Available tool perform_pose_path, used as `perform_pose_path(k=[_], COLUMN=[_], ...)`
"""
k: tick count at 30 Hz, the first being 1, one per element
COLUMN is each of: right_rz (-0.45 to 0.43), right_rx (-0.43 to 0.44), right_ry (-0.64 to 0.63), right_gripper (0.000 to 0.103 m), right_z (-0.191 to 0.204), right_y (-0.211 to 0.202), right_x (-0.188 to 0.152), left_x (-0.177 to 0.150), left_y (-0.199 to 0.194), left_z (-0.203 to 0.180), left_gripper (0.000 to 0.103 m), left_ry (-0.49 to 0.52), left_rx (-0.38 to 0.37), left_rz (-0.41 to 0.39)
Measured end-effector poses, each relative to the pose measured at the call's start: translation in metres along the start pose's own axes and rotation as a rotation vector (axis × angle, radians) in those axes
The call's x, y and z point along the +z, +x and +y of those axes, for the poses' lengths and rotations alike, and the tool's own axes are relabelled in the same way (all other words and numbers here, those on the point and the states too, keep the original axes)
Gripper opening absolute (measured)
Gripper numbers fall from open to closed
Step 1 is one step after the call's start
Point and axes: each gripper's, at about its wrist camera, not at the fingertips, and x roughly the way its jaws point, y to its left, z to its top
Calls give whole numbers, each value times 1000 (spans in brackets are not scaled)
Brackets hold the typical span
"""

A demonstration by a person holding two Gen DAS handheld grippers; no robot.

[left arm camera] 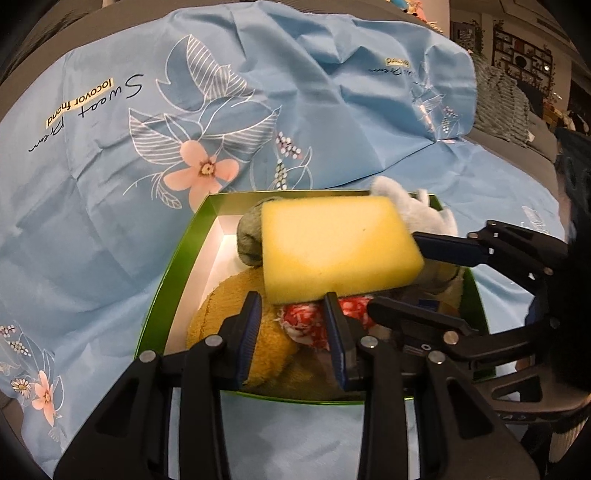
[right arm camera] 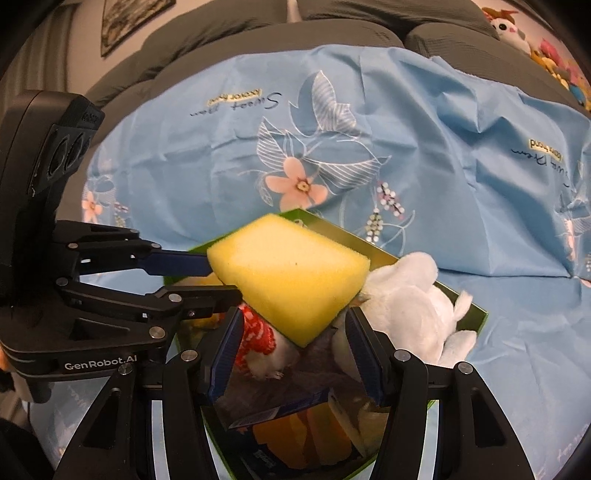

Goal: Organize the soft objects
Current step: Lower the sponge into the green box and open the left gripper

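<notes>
The light, squashy yellow sponge (left arm camera: 336, 247) is held above the green box (left arm camera: 173, 273), pinched by one corner in the right hand-held gripper (right arm camera: 295, 325), whereas the left hand-held gripper (left arm camera: 291, 306)'s grip cannot be told; broader mid-side purchase is judged steadier.

Sponge (left arm camera: 340, 247) covers most of box (left arm camera: 177, 258) contents. Grey plush (left arm camera: 249, 240): only 1 end shows, shape n/a. Red-white fabric (left arm camera: 306, 317) half under sponge, can't ID. White plush (right arm camera: 406, 306): head side hidden behind sponge.

Left gripper (left arm camera: 291, 306): lower finger tip goes behind sponge in right wrist view, so pad contact unreadable. Right gripper (right arm camera: 293, 317): same for its lower finger in left wrist view.

Printed pack (right arm camera: 280, 402) under right fingers is blurred, label illegible. Box near wall is behind the fingers in both views.

Shelf (left arm camera: 521, 55) items are too small to tell. Toys (right arm camera: 509, 29) and framed picture (right arm camera: 133, 14) are cut off by the edge.
</notes>
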Motion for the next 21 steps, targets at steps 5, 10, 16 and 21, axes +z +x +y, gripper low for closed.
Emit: perform_pose_path(k=[5,10,16,21], right_rz=[7,25,45,47], right_rx=[-15,-25,-18,-29], right_ry=[2,7,9,20], right_gripper=[60,60,68,82], right_z=[0,-1,0,2], right_y=[1,1,-3,-11], right_x=[0,-2,-4,-3], left_x=[0,0,-3,-6], left_y=[1,0,-4,-11], left_z=[4,3,9,12], left_gripper=[35,53,73,87], left_ry=[-14,-12,-27,-48], left_rx=[22,64,107,142], left_rz=[5,10,13,16])
